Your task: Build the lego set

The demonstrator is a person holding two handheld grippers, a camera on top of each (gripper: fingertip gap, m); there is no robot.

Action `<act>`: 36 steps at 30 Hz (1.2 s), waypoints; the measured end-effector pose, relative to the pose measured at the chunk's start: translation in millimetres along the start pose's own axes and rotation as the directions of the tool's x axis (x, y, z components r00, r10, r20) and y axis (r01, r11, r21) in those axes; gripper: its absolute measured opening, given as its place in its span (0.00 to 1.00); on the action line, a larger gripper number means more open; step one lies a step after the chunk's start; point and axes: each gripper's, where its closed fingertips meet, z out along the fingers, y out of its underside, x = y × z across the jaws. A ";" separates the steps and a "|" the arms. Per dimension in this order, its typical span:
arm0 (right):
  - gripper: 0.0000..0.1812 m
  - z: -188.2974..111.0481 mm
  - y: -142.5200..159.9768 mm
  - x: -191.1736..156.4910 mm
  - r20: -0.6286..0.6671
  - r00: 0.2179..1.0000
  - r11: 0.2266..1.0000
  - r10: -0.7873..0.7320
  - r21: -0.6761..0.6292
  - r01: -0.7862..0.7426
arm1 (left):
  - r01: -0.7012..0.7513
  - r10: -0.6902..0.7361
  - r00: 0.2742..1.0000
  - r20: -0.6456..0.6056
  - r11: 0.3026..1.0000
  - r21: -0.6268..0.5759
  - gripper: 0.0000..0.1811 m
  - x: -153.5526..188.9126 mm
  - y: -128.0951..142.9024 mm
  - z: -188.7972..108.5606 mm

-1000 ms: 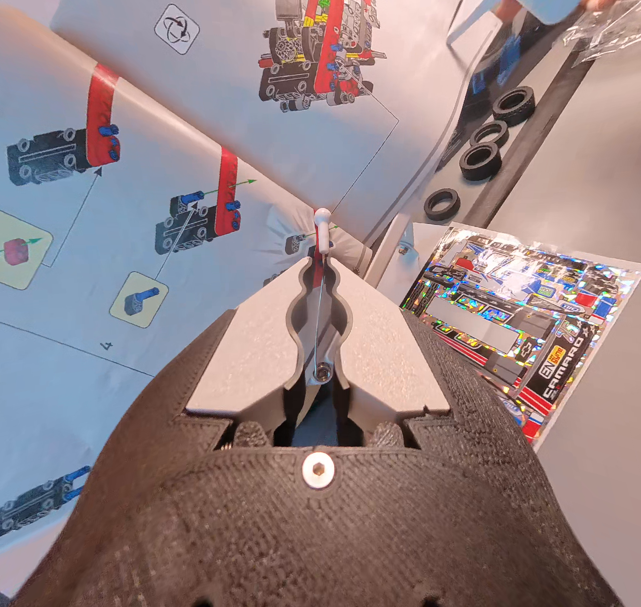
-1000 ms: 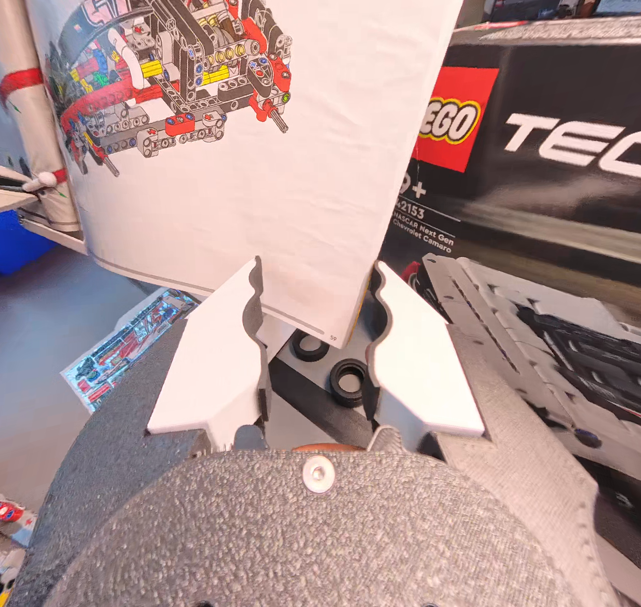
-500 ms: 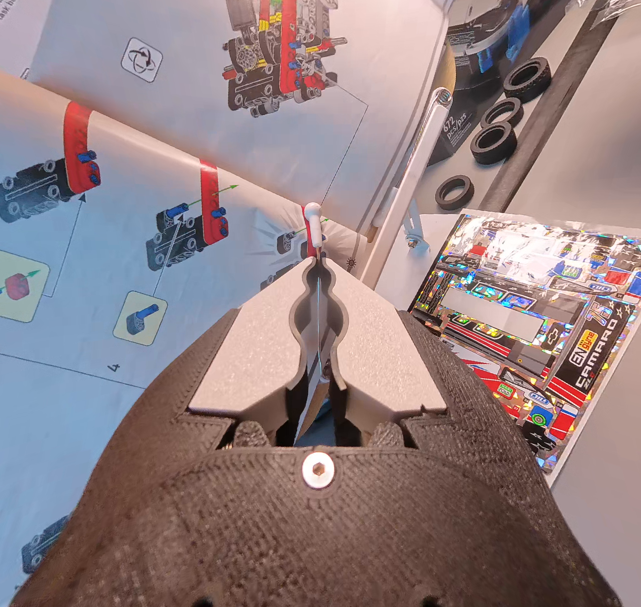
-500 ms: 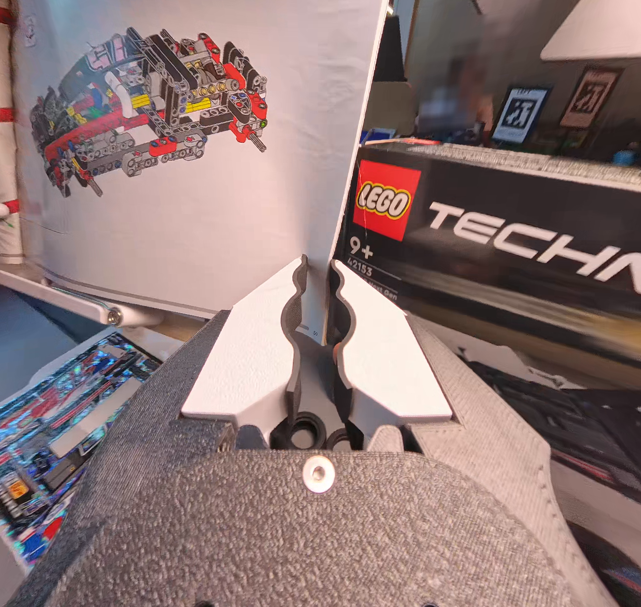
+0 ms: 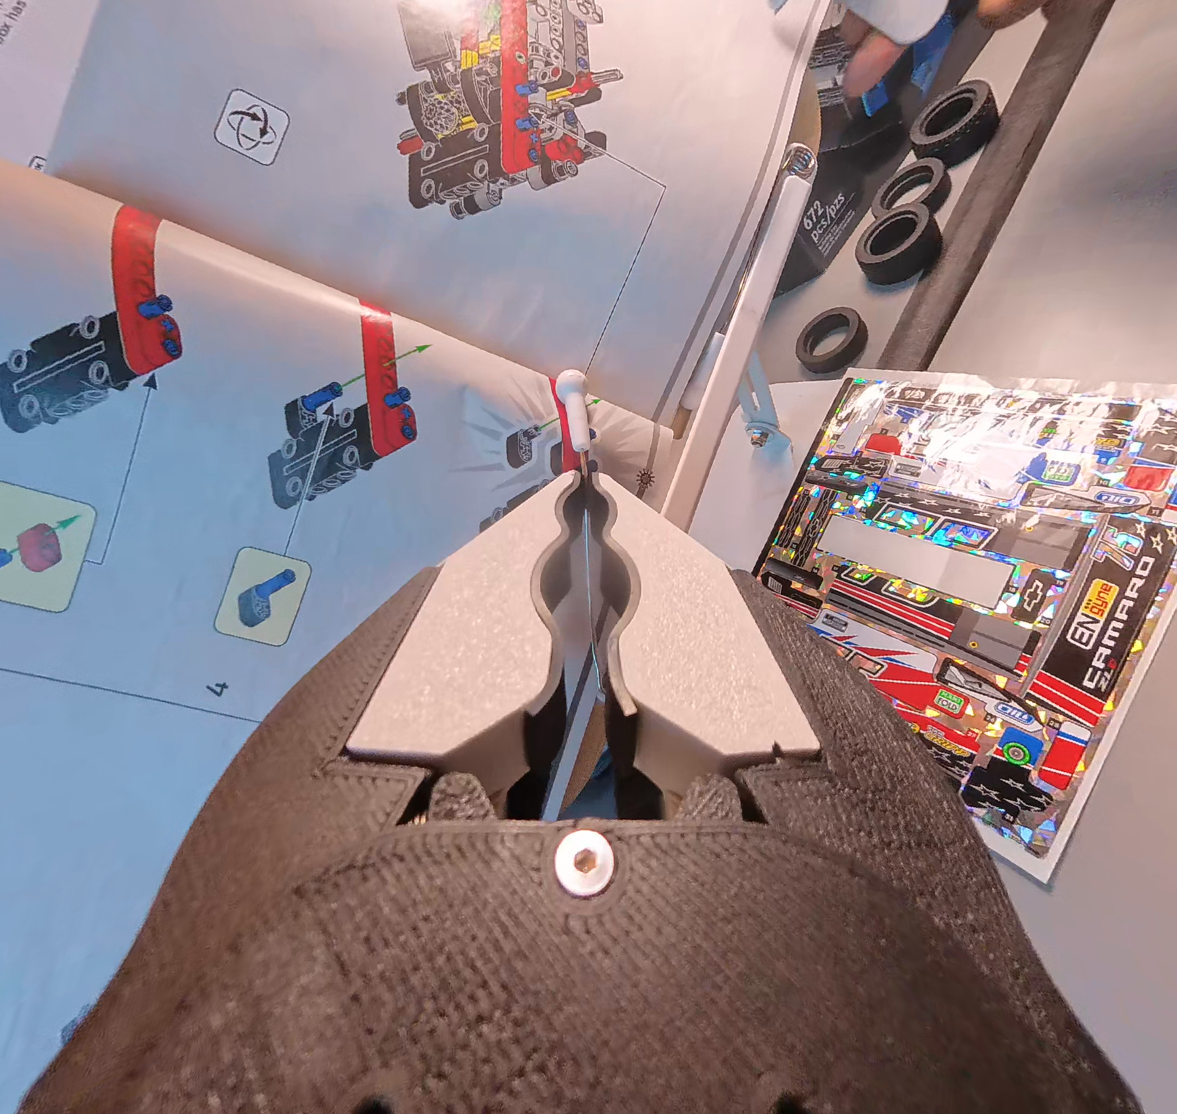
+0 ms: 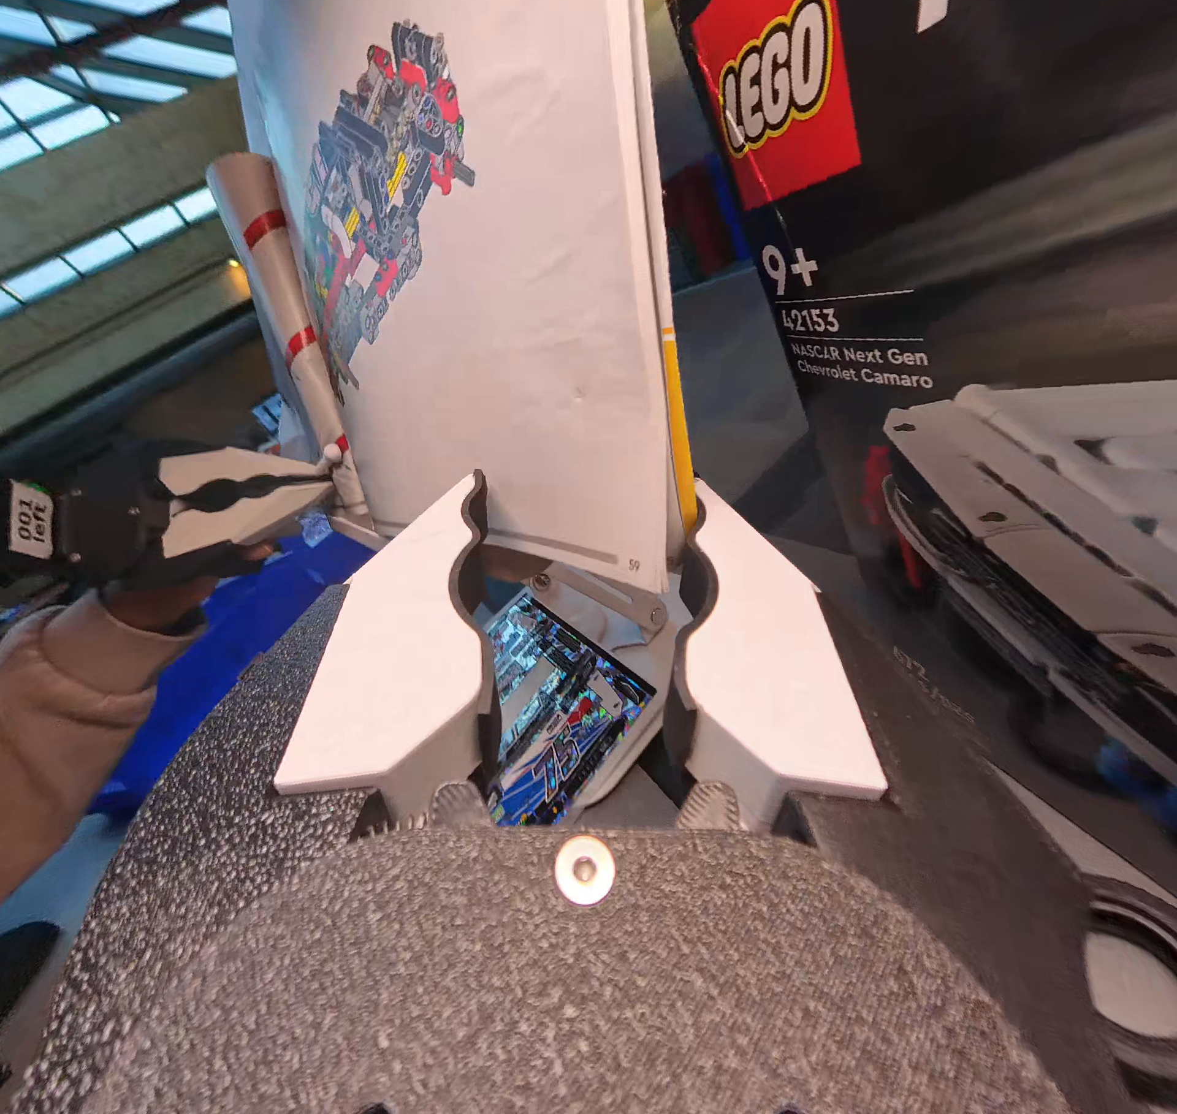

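On the book stand at the desk's back edge, the instruction booklet (image 6: 509,256) stands mid page-turn. The left gripper (image 5: 583,478) stays clamped on the stand's wire page clip (image 5: 573,412). The right gripper (image 6: 586,510), nearly shut a moment ago, now gapes around the page's lower corner, so building waits.

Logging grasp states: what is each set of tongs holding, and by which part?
Left tongs: shut on the stand's wire page-holder arm, below its white tip. Right tongs: open around the booklet's lower corner, holding nothing.

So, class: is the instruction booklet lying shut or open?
Open: the instruction booklet shows spread pages, one page standing upright on the stand.
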 end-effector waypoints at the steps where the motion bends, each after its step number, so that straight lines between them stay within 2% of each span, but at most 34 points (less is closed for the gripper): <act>1: 0.30 4.4 -0.8 -0.8 0.013 1.000 1.000 0.020 0.013 -0.021 | 0.003 -0.003 1.000 -0.006 1.000 0.005 0.00 0.0 0.1 -0.1; 2: 0.28 8.2 -1.1 -3.6 0.035 0.999 0.999 0.034 0.022 -0.034 | 0.003 -0.003 1.000 -0.011 1.000 0.009 0.00 -0.2 0.1 -0.3; 4: 0.12 9.4 -3.0 -18.8 0.121 0.992 0.998 0.048 0.033 -0.052 | 0.000 0.000 1.000 -0.017 1.000 0.011 0.00 -0.8 0.5 -0.6; 6: 0.12 5.9 -0.4 -20.9 0.079 0.997 0.999 -0.007 0.040 0.004 | -0.012 0.012 1.000 -0.027 1.000 0.003 0.00 -0.8 2.1 -1.0; 9: 0.10 -4.6 7.0 -34.4 0.102 0.995 0.998 -0.023 0.066 0.016 | 0.003 -0.003 1.000 -0.019 1.000 -0.003 0.00 -5.0 7.8 -0.5; 11: 0.09 -5.2 7.2 -35.1 0.068 0.997 0.996 -0.040 0.082 0.034 | 0.020 -0.020 1.000 -0.018 1.000 0.001 0.00 -5.7 8.2 0.0; 14: 0.13 -4.7 3.4 -33.3 0.020 0.999 0.995 -0.049 0.087 0.047 | 0.018 -0.017 1.000 0.001 1.000 -0.014 0.00 -5.6 6.5 -1.8; 16: 0.21 -9.0 5.6 -29.9 -0.005 1.000 0.998 -0.018 0.066 0.018 | 0.074 -0.074 0.997 -0.008 0.997 0.012 0.12 -4.1 -0.3 -9.2; 18: 0.26 -20.3 7.2 -31.4 -0.017 1.000 0.997 -0.016 0.073 0.017 | 0.141 -0.140 0.990 -0.013 0.989 0.053 0.17 -4.3 -9.1 -22.9; 20: 0.29 -35.9 11.3 -29.4 -0.072 0.997 0.997 -0.042 0.058 0.046 | 0.201 -0.200 0.980 -0.013 0.976 0.088 0.17 -3.9 -16.1 -38.3; 22: 0.30 -56.3 12.6 -31.6 -0.129 0.989 0.995 -0.077 0.051 0.084 | 0.256 -0.258 0.966 -0.003 0.959 0.126 0.18 -3.9 -22.3 -56.4; 24: 0.29 -81.0 7.4 -43.6 -0.208 0.960 0.977 -0.190 0.055 0.205 | 0.349 -0.355 0.935 -0.004 0.918 0.186 0.19 -4.6 -31.0 -79.0; 27: 0.29 -117.3 -2.1 -86.1 -0.303 0.853 0.892 -0.425 0.020 0.451 | 0.495 -0.515 0.857 -0.013 0.815 0.300 0.23 -13.7 -42.6 -124.3; 29: 0.29 -138.0 -3.3 -123.6 -0.321 0.776 0.821 -0.543 -0.012 0.570 | 0.581 -0.618 0.786 -0.016 0.730 0.361 0.23 -25.2 -42.0 -160.4; 30: 0.26 -147.2 -2.1 -143.7 -0.314 0.759 0.802 -0.571 -0.012 0.598 | 0.618 -0.664 0.748 -0.011 0.690 0.378 0.23 -31.5 -37.1 -179.0; 32: 0.00 -164.6 4.9 -181.1 -0.295 0.752 0.789 -0.589 -0.010 0.614 | 0.661 -0.730 0.684 0.012 0.626 0.413 0.22 -44.3 -23.1 -217.5; 34: 0.00 -175.3 23.4 -210.6 -0.247 0.766 0.797 -0.593 -0.044 0.603 | 0.674 -0.754 0.653 0.073 0.622 0.399 0.20 -54.2 1.1 -251.8; 36: 0.00 -184.7 43.2 -232.2 -0.220 0.775 0.801 -0.592 -0.058 0.595 | 0.670 -0.741 0.649 0.173 0.664 0.332 0.20 -65.3 37.2 -281.0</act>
